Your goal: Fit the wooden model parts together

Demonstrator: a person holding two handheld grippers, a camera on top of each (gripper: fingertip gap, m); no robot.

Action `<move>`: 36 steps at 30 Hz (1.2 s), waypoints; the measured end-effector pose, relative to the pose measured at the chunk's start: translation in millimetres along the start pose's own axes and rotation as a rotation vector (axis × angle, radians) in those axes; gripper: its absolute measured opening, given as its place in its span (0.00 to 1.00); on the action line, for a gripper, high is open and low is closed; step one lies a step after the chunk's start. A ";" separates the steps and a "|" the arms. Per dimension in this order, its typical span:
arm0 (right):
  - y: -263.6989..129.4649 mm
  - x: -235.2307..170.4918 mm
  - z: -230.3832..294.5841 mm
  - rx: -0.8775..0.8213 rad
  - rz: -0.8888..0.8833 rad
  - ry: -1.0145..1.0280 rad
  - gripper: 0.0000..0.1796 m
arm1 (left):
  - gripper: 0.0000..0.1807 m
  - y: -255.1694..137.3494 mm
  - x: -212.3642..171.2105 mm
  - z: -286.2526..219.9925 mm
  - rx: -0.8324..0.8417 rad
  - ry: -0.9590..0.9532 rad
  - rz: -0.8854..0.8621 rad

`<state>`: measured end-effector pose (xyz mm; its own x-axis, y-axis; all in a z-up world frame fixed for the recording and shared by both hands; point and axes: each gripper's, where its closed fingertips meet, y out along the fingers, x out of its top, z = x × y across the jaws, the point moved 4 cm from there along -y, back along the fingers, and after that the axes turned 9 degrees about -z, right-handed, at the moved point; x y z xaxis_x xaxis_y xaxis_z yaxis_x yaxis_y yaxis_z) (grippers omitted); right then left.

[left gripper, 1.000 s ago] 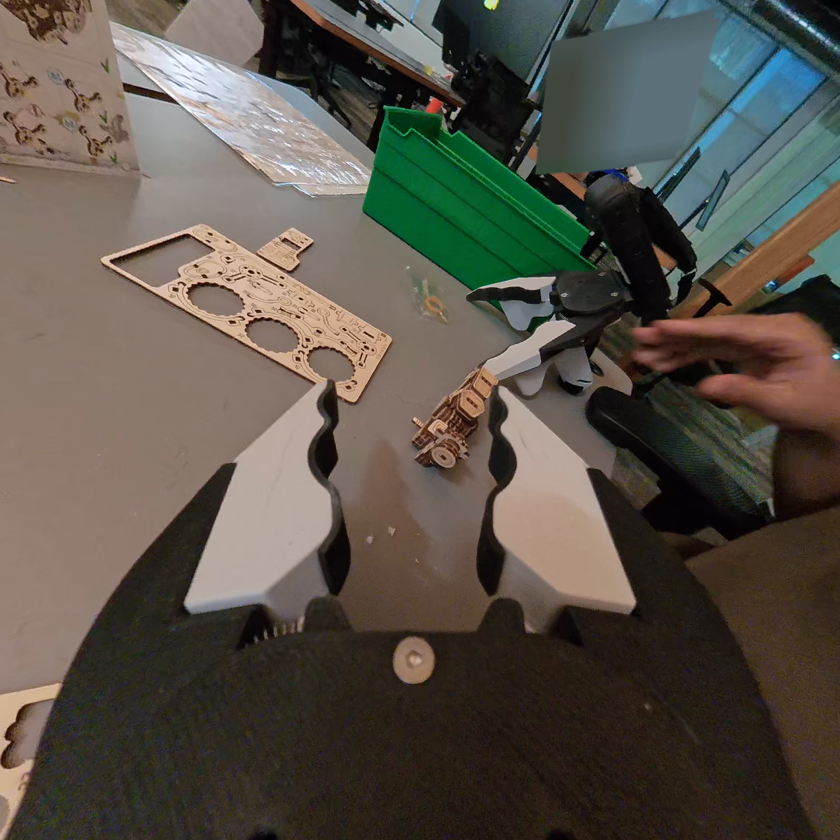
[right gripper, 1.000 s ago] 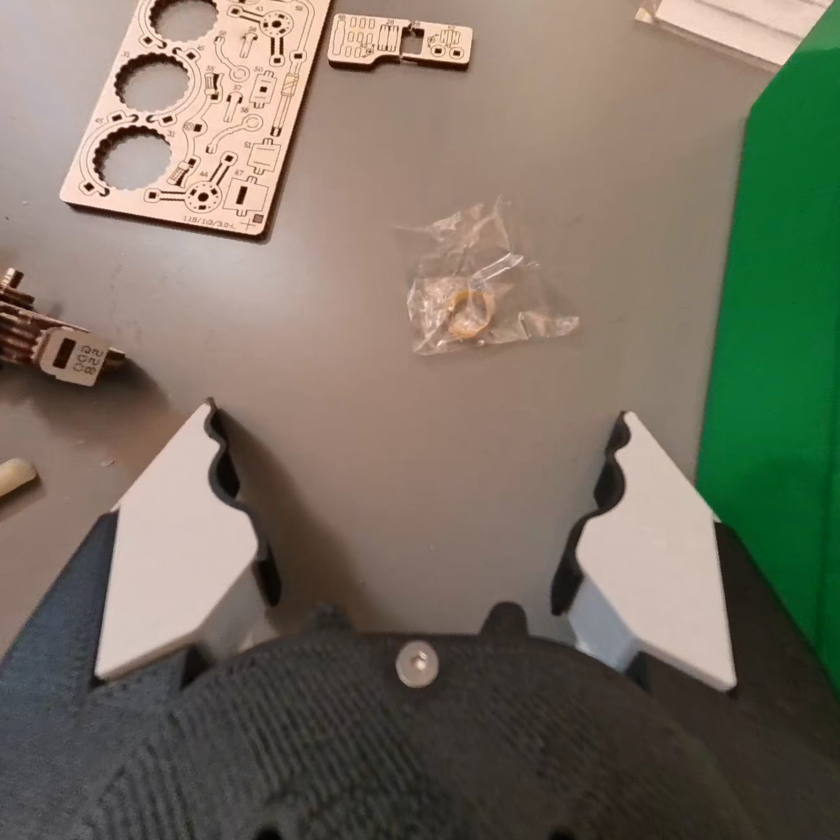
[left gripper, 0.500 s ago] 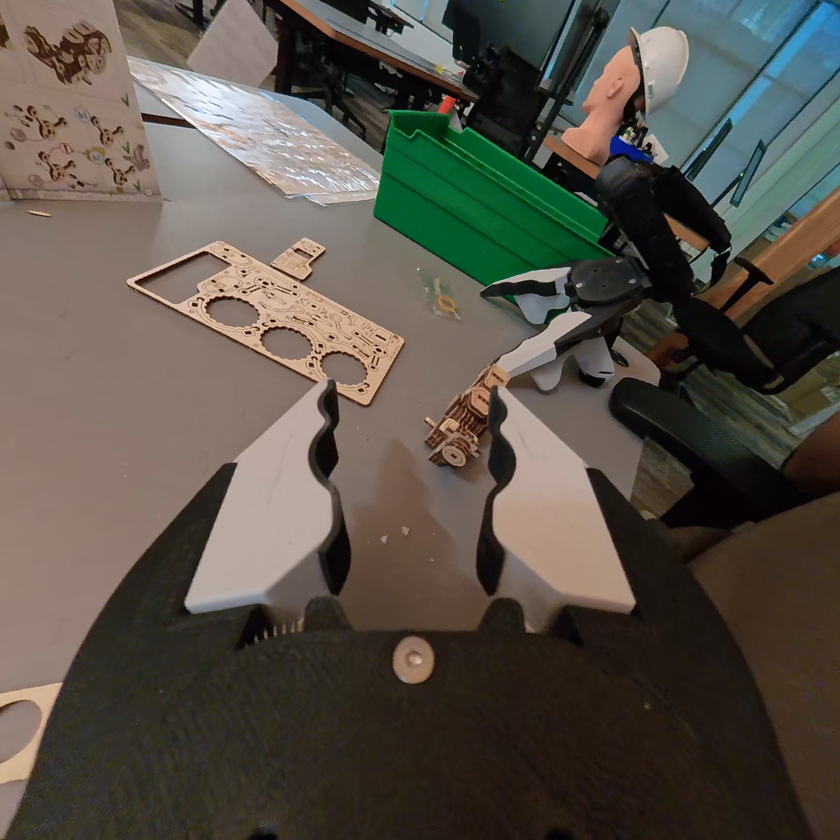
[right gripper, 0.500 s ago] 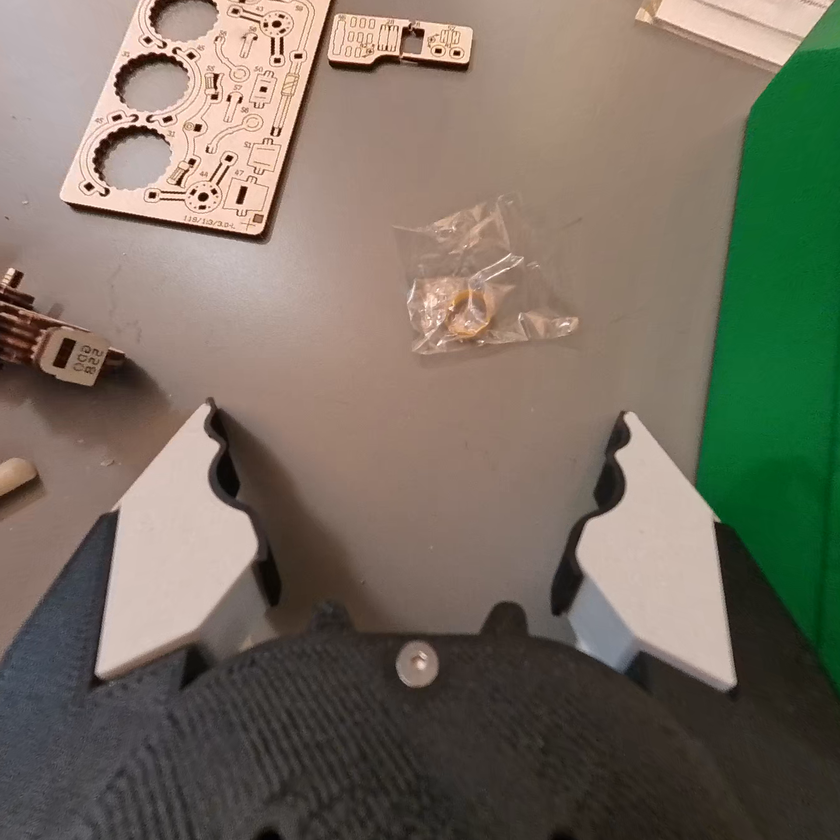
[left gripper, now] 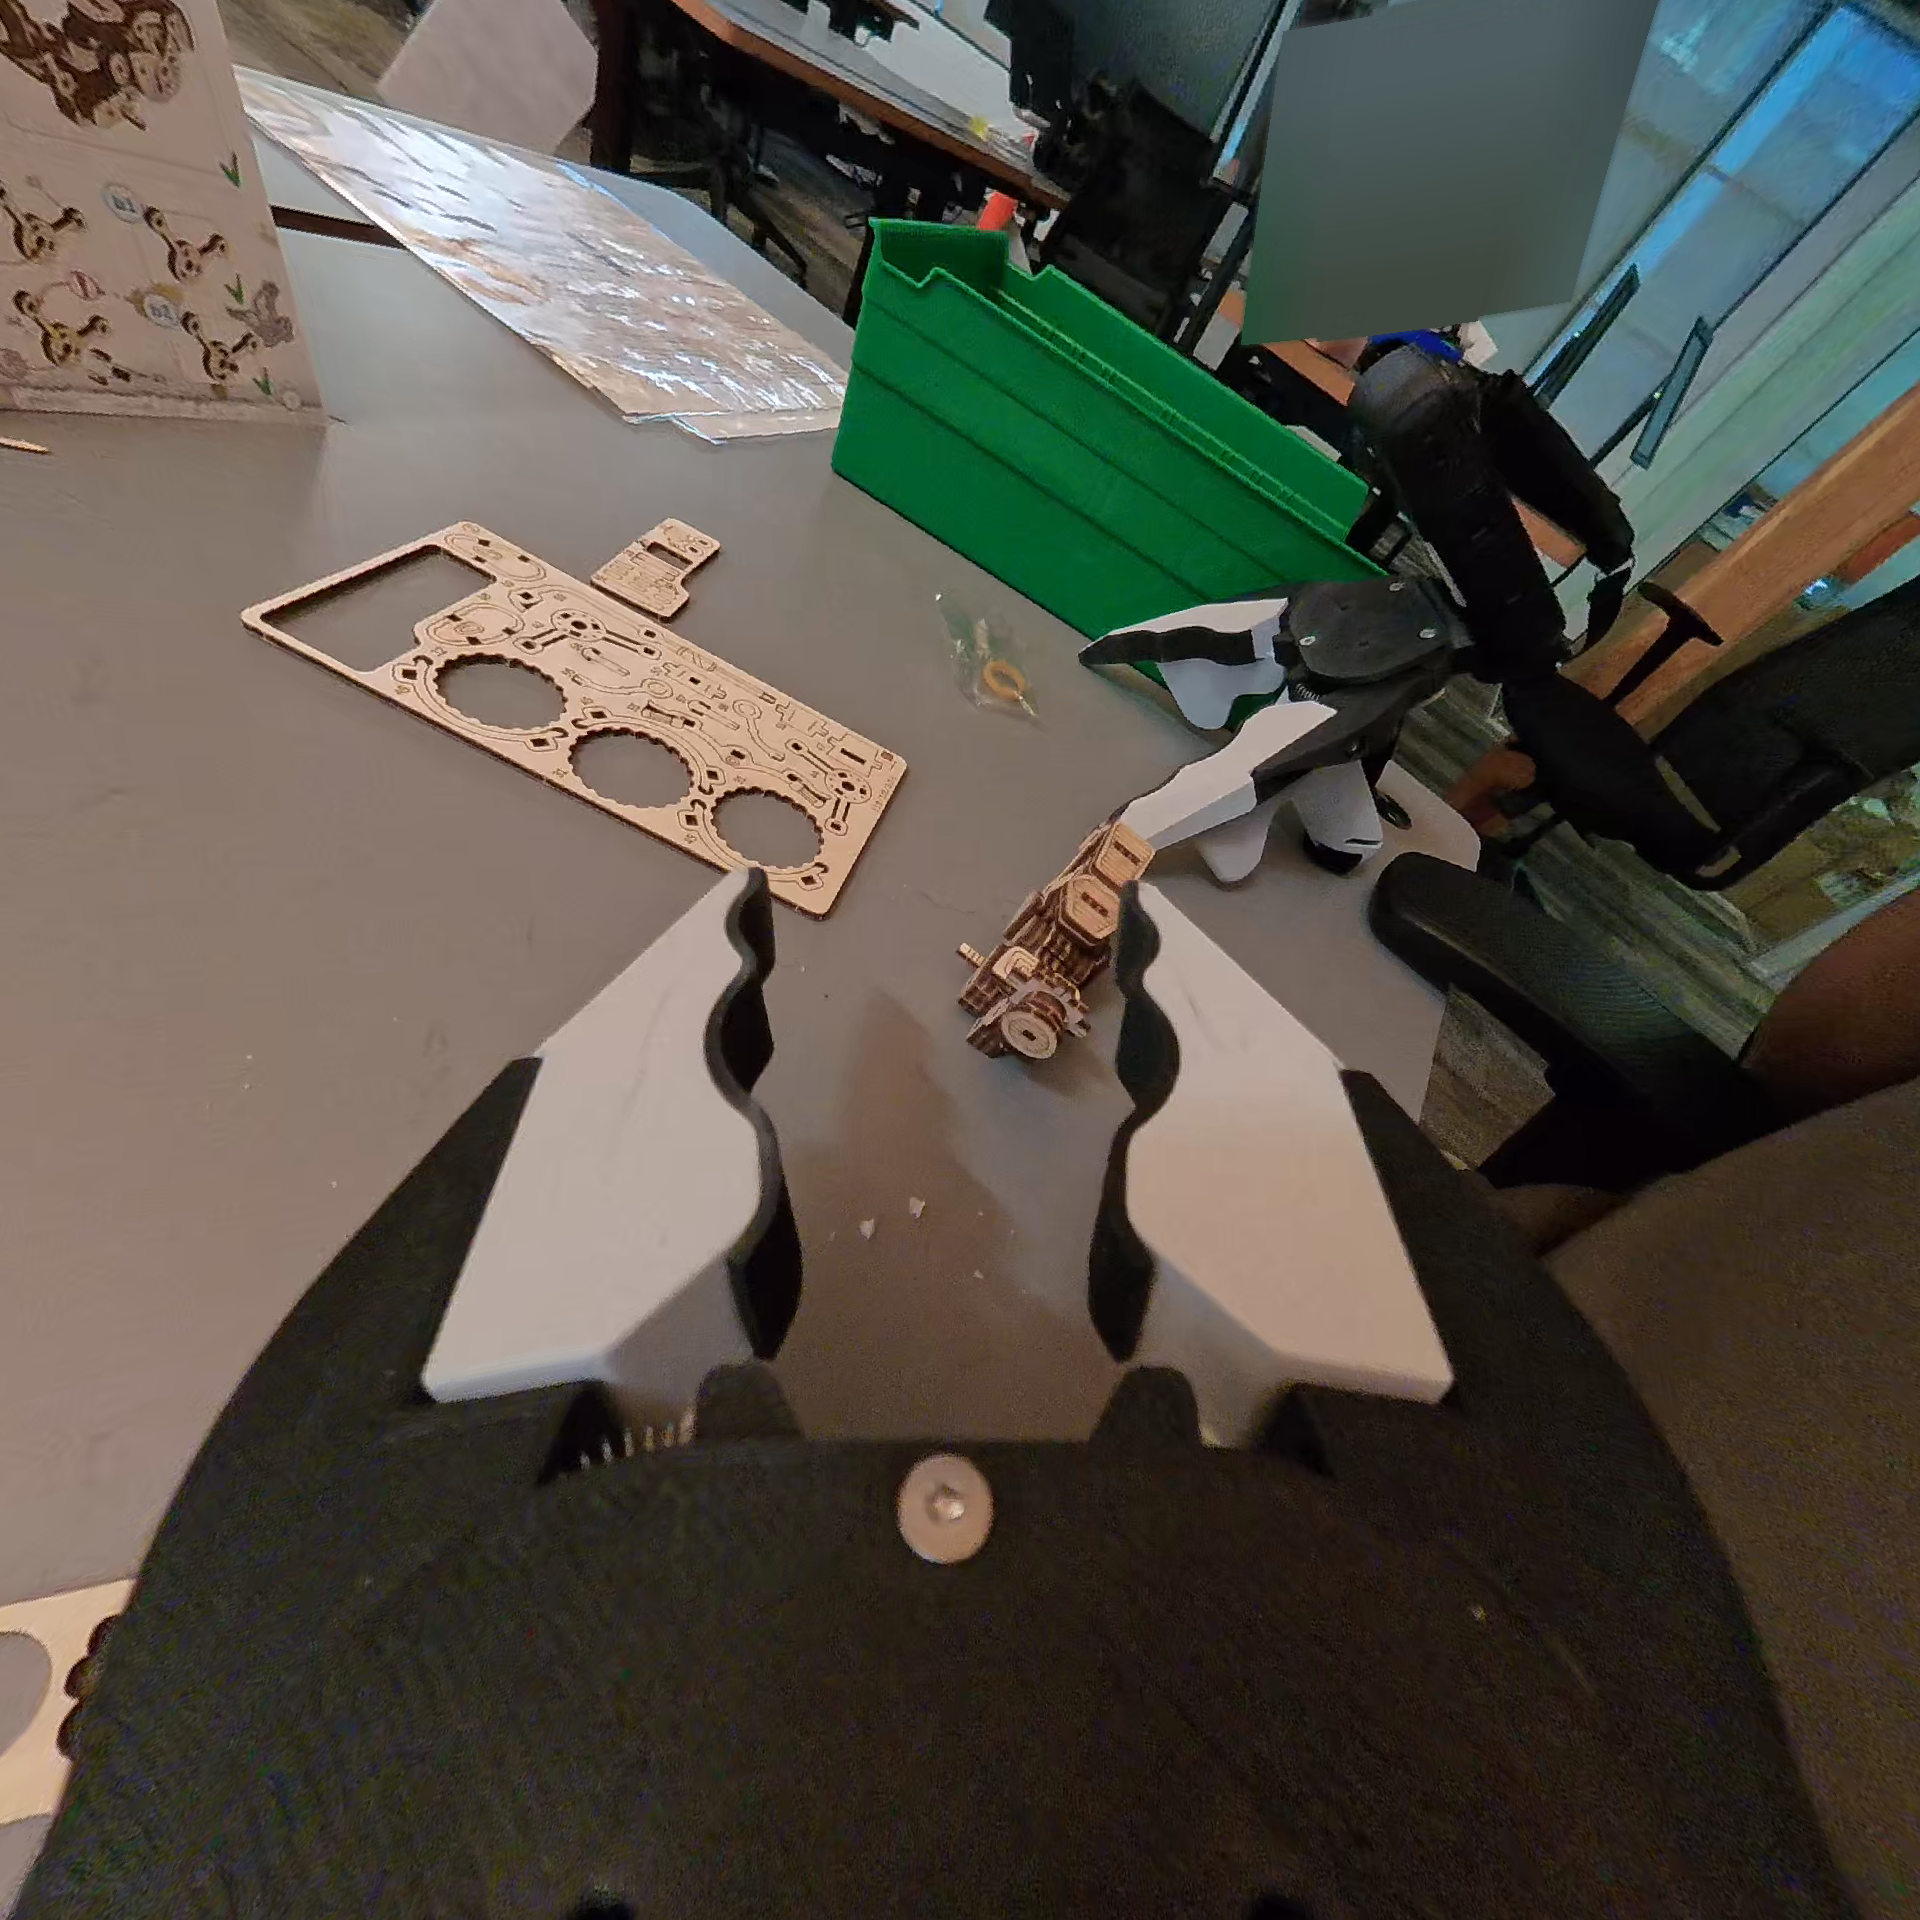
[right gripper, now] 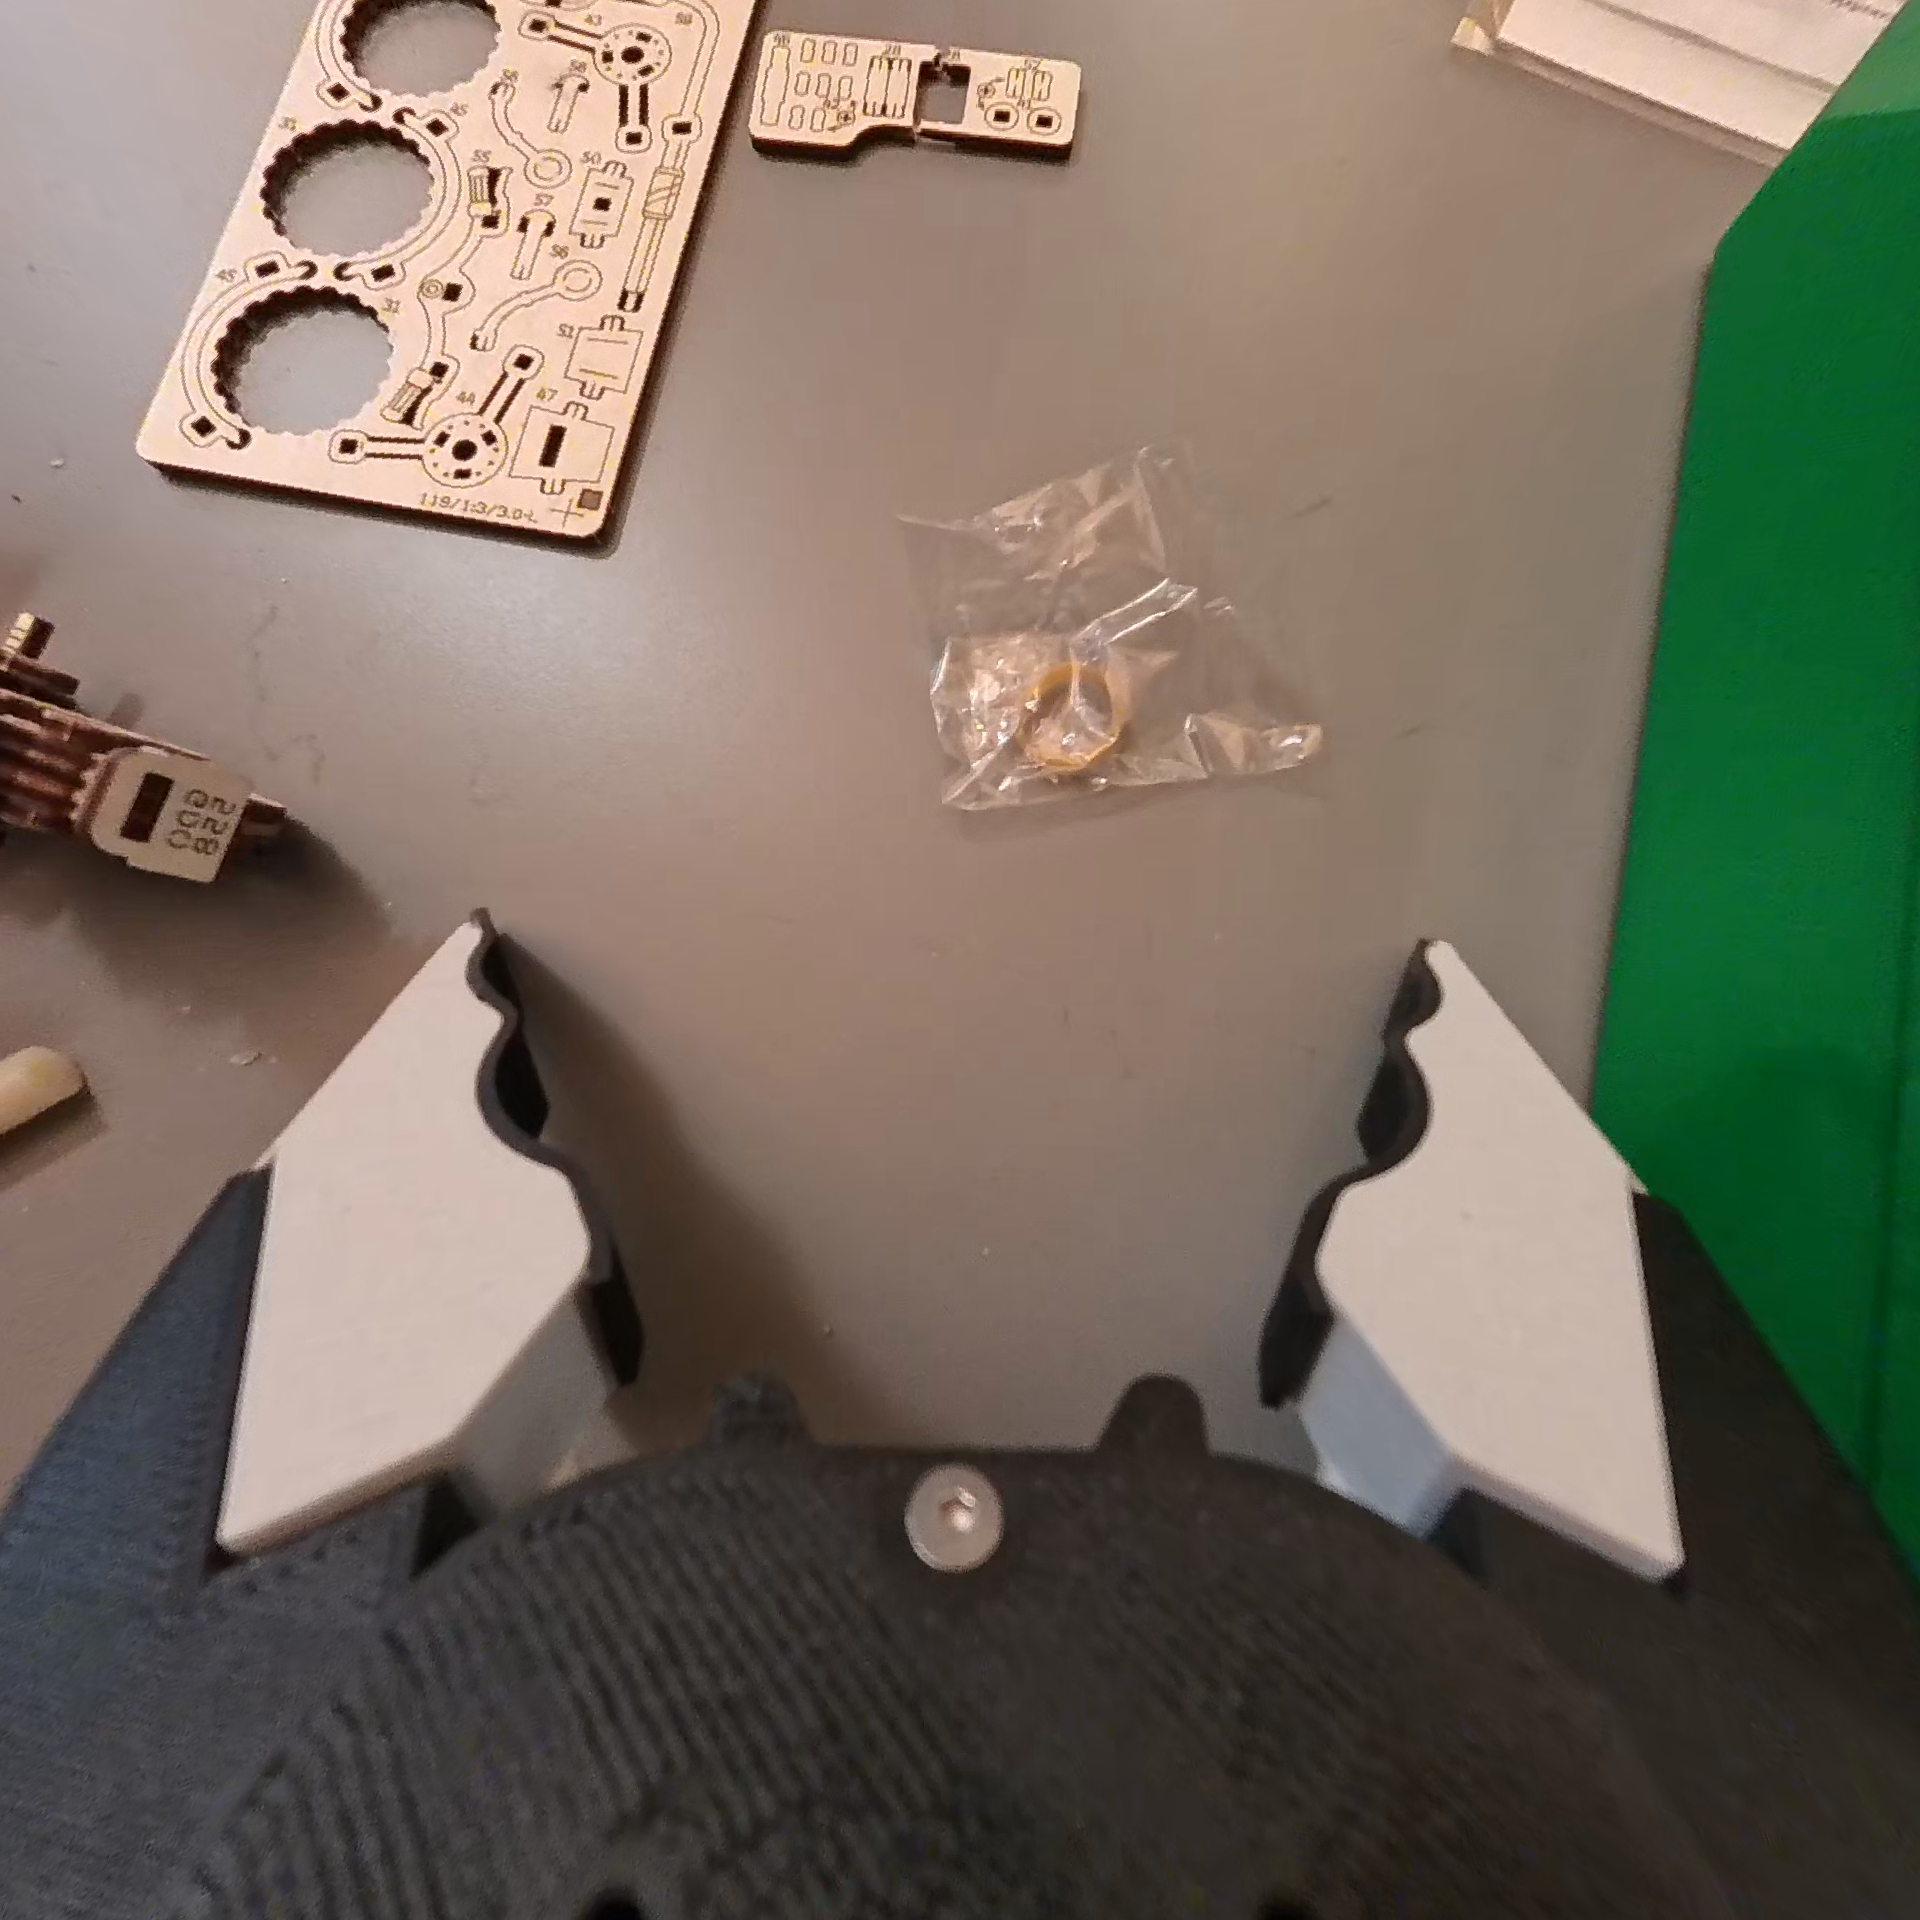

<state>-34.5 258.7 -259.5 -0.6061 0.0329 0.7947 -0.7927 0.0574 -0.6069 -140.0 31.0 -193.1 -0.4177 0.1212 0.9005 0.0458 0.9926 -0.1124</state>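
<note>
A small part-built wooden model (left gripper: 1049,956) lies on the grey table, just ahead of my left gripper's right finger; it also shows at the left edge of the right wrist view (right gripper: 125,790). My left gripper (left gripper: 940,894) is open and empty above the table. My right gripper (right gripper: 951,935) is open and empty, resting on the table; in the left wrist view it (left gripper: 1101,738) stands just beyond the model. A flat wooden parts sheet with round cut-outs (left gripper: 582,696) (right gripper: 436,260) and a small broken-off wooden piece (left gripper: 657,566) (right gripper: 914,114) lie farther out.
A green plastic bin (left gripper: 1060,457) (right gripper: 1787,727) stands at the table's far right. A clear bag with a rubber band (right gripper: 1081,675) (left gripper: 992,670) lies near it. An instruction sheet (left gripper: 125,208) stands at the far left. A black chair (left gripper: 1558,997) sits past the table edge.
My left gripper's view has risen and shifted slightly. The hand seen at the right a second ago is gone. The right gripper has not moved.
</note>
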 end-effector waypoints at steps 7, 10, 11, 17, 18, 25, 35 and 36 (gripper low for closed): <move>0.0 0.0 0.0 0.000 0.000 0.000 0.88 | 0.36 1.4 -0.8 0.5 0.005 0.006 0.005; 0.0 0.0 0.0 0.000 0.000 0.000 0.88 | 0.36 2.6 -1.1 -0.2 0.011 0.008 0.005; -0.1 0.0 -0.1 0.000 0.000 0.000 0.88 | 0.36 2.6 -1.1 -0.8 0.013 0.012 0.004; 0.0 -0.1 -0.2 0.000 0.000 0.000 0.88 | 0.36 2.0 -0.8 -0.7 0.030 0.025 -0.003; 0.0 -0.1 -0.2 0.000 0.000 0.000 0.88 | 0.36 2.1 -0.9 -0.5 0.031 0.025 -0.001; 0.7 0.2 -0.3 0.003 0.000 -0.002 0.88 | 0.36 4.5 -4.2 -2.3 0.029 0.030 0.019; 4.0 2.7 0.0 0.039 -0.002 -0.027 0.88 | 0.37 1.8 -7.3 -12.3 -0.014 0.087 0.044; 3.0 3.3 0.5 0.044 -0.006 -0.031 0.83 | 0.37 0.6 -6.5 -12.5 -0.021 0.093 0.041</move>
<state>-38.9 258.5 -258.7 -0.6022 0.0020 0.7983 -0.7982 0.0132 -0.6022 -125.9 30.9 -193.8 -0.3293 0.1608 0.9304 0.0803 0.9866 -0.1421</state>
